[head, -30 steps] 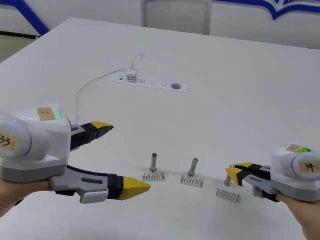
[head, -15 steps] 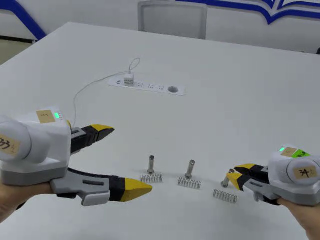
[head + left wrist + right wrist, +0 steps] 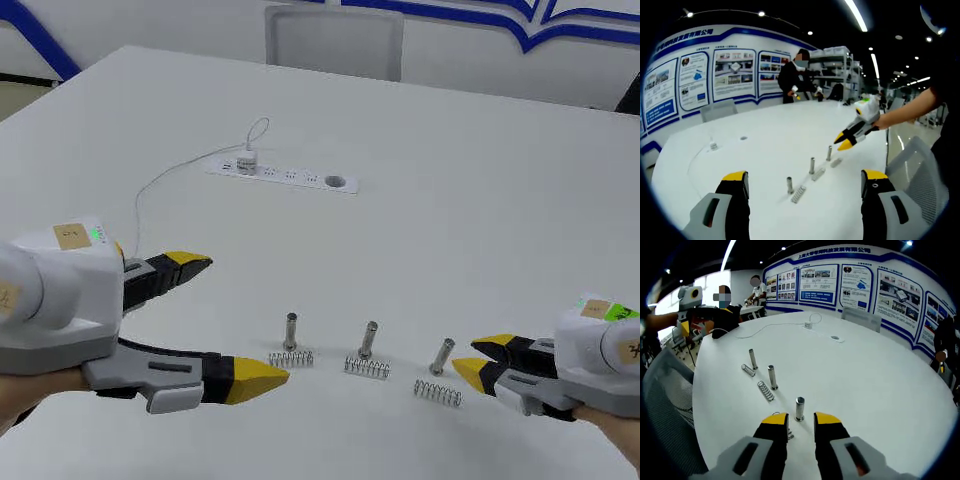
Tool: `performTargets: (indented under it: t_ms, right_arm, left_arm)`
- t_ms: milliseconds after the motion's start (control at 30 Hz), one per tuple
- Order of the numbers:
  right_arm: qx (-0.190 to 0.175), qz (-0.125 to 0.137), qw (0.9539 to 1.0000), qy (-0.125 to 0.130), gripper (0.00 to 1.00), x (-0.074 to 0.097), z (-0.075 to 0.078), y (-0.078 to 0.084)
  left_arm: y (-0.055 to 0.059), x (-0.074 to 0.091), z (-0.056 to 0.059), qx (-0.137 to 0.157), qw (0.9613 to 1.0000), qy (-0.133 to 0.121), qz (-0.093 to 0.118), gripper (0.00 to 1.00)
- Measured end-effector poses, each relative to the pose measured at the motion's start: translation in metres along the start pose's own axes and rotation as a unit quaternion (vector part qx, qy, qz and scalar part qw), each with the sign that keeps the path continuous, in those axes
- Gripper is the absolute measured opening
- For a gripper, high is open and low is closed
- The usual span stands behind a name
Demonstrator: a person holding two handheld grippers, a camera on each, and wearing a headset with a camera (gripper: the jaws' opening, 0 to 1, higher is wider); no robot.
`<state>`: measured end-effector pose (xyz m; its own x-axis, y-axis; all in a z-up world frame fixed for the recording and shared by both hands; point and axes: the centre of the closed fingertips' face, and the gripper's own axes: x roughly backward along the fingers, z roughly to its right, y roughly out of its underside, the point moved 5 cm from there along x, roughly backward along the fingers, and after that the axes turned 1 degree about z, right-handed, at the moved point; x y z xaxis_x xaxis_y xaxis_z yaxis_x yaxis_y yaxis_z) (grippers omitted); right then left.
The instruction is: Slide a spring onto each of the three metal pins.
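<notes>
Three short metal pins stand in a row on the white table: left pin (image 3: 290,330), middle pin (image 3: 368,338), right pin (image 3: 442,355). A loose spring lies in front of each: left spring (image 3: 291,357), middle spring (image 3: 366,368), right spring (image 3: 438,393). My left gripper (image 3: 230,318) is wide open and holds nothing, a short way left of the left pin. My right gripper (image 3: 480,358) is narrowly open, its tips just right of the right pin. In the right gripper view that pin (image 3: 799,408) stands just ahead of the gap between the jaws of the right gripper (image 3: 800,420). The left gripper view shows the left gripper (image 3: 805,177) with the pins (image 3: 812,165) ahead of it.
A white power strip (image 3: 280,172) with a plug and a thin cable lies further back on the table. A grey chair (image 3: 335,40) stands at the far edge. People (image 3: 722,302) stand in the background.
My right gripper has drawn back a little to the right, so the right pin now stands free of its tips. The head camera has shifted. The left gripper stays open.
</notes>
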<state>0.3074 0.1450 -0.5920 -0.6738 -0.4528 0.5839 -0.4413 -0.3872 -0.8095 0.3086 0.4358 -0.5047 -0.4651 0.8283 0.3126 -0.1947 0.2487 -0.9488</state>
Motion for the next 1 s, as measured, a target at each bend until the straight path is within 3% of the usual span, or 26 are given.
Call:
performTargets:
  t_ms: [233, 533, 733, 1000]
  right_arm:
    - [0.025, -0.043, 0.9965, -0.068, 0.22, -0.012, -0.014, 0.019]
    - [0.017, -0.066, 0.9912, -0.114, 0.21, -0.027, -0.019, 0.029]
    - [0.019, -0.077, 0.9878, -0.134, 0.18, -0.028, -0.021, 0.034]
    - [0.035, -0.073, 0.9871, -0.138, 0.11, -0.03, -0.02, 0.033]
  left_arm:
    - [0.005, -0.001, -0.002, 0.002, 1.0, -0.003, -0.009, 0.96]
    - [0.014, 0.0, -0.005, 0.013, 0.9997, -0.006, -0.021, 0.95]
    - [0.019, -0.001, -0.007, 0.017, 0.9995, -0.008, -0.027, 0.95]
    - [0.016, -0.005, -0.007, 0.016, 0.9995, -0.002, -0.028, 0.94]
